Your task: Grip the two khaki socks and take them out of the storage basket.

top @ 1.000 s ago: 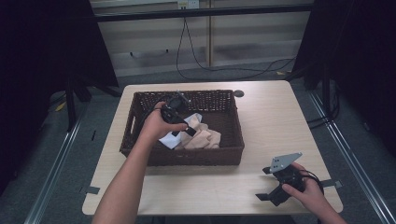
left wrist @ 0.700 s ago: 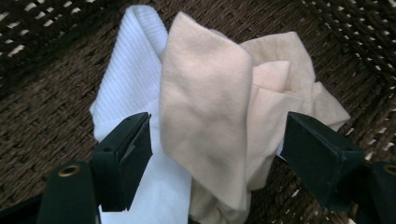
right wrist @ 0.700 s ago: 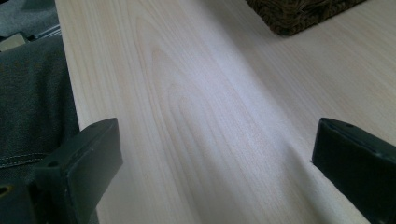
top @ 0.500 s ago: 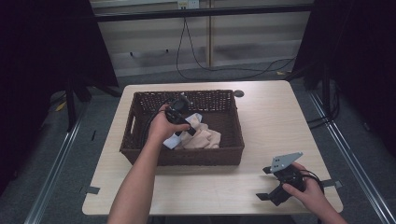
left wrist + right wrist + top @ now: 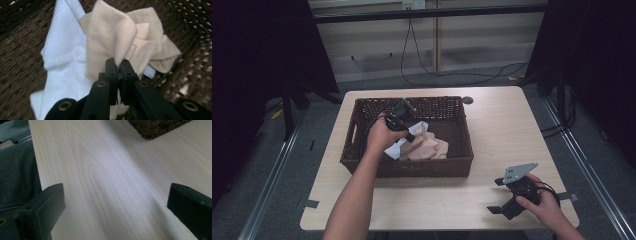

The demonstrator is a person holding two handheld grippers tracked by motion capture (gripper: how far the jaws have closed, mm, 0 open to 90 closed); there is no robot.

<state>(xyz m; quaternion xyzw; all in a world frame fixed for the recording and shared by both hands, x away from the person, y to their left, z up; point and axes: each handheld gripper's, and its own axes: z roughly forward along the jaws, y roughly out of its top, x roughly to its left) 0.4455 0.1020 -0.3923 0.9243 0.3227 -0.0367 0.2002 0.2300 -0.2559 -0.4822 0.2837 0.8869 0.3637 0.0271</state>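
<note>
Reaching into the wicker basket (image 5: 362, 150), the left gripper (image 5: 411, 135) has its jaws pinched tight on a fold of a beige sock (image 5: 110, 40), and you can see it plainly in the left gripper view: the two black tips are pressed together with the cloth caught between them. Under and beside that beige piece lies a white sock (image 5: 62, 62), ribbed, spread toward the left of that view, touching the beige one. More beige cloth (image 5: 160, 55) is bunched just beyond, partly under the pinched fold. From the high view, the whole little pile sits in the middle of the basket, a bit toward its near wall, and the person's left hand (image 5: 382, 134) is over the basket's left half, wrapped around the tool.

Over on the other side, the right gripper (image 5: 507, 195) rests low at the near right corner of the table (image 5: 512, 125), well apart from the basket. Its jaws stand wide open, nothing between them but bare pale wood, as the right gripper view shows. The right hand (image 5: 542, 202) holds it from behind.
</note>
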